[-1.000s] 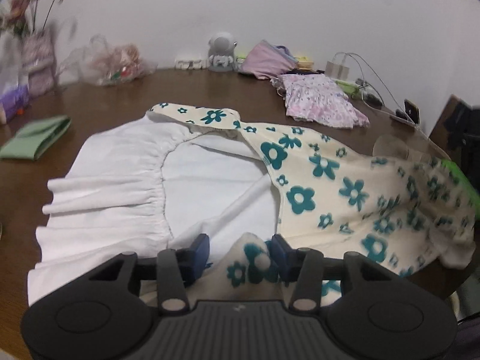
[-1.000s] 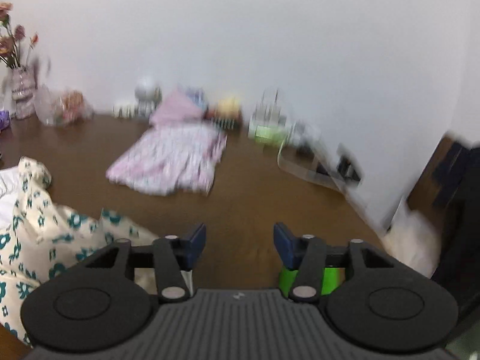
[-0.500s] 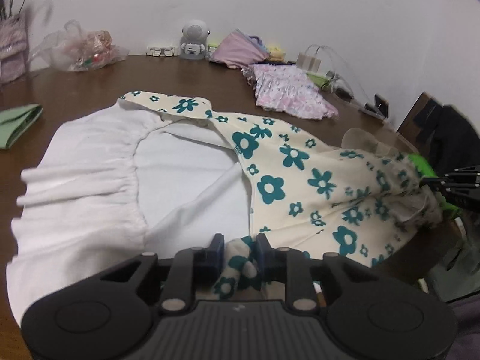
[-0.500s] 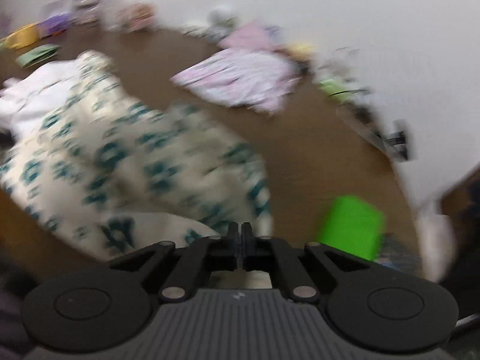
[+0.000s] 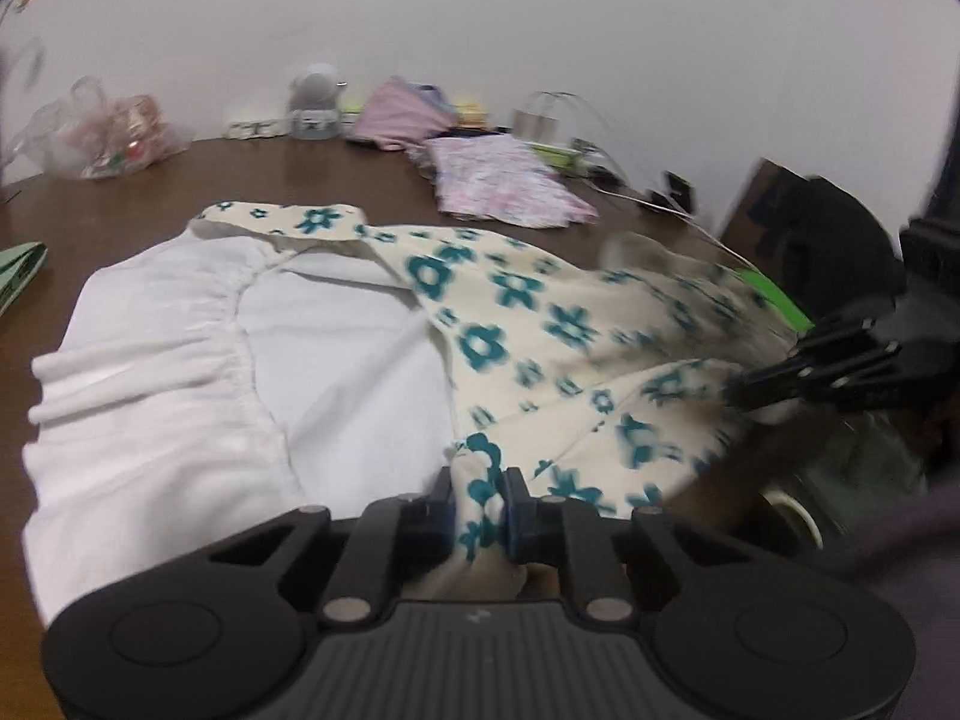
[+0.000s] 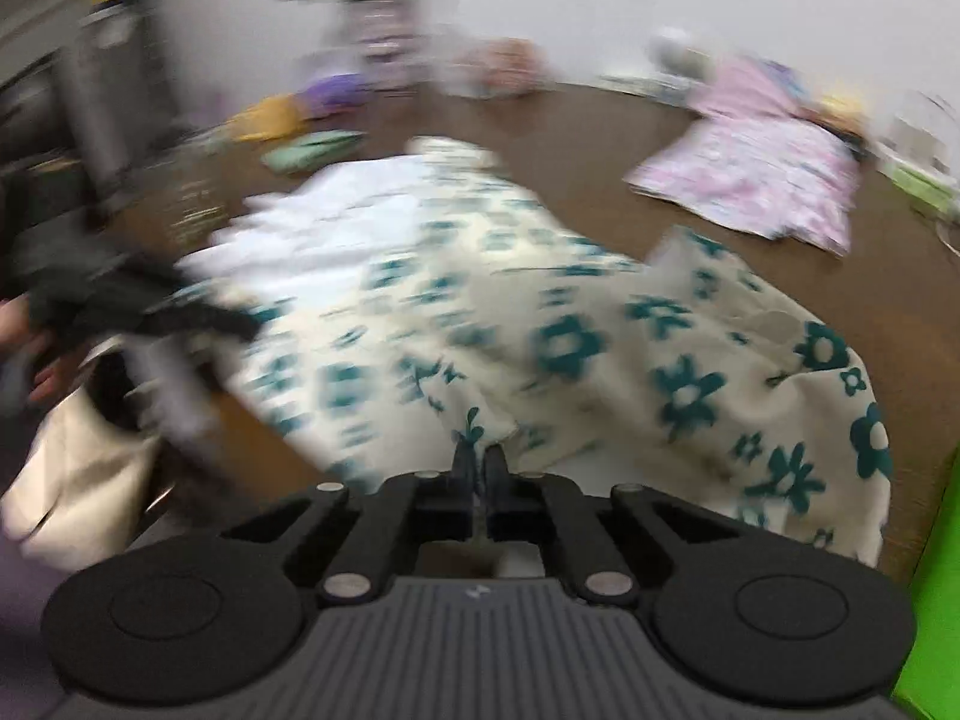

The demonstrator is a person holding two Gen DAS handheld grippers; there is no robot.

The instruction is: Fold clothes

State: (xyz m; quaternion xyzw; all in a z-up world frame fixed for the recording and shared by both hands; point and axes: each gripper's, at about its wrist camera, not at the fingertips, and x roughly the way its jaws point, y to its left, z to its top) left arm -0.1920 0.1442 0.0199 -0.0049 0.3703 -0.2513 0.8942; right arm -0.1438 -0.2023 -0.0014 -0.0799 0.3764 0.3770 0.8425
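Observation:
A cream garment with teal flowers (image 5: 540,324) lies on the brown table (image 5: 300,174), its white lining (image 5: 180,372) turned out on the left. My left gripper (image 5: 478,480) has a bunch of the flowered cloth between its pads; its jaws are closing and the pads press the fabric. My right gripper (image 6: 478,456) is shut on the near edge of the same garment (image 6: 600,348). From the left wrist view the right gripper (image 5: 744,396) shows at the garment's right end. The left gripper (image 6: 240,324) is a dark blur in the right wrist view.
A pink patterned garment (image 5: 498,180) lies at the back right, with cables and small items behind it. A folded green cloth (image 5: 21,270), a plastic bag (image 5: 114,132) and a grey toy figure (image 5: 315,102) sit along the far side. A bright green object (image 6: 936,570) is at the table's right edge.
The left jaws have closed on the bunch of flowered cloth. The right gripper has swung left and down from the bare table to the garment and shut on its edge.

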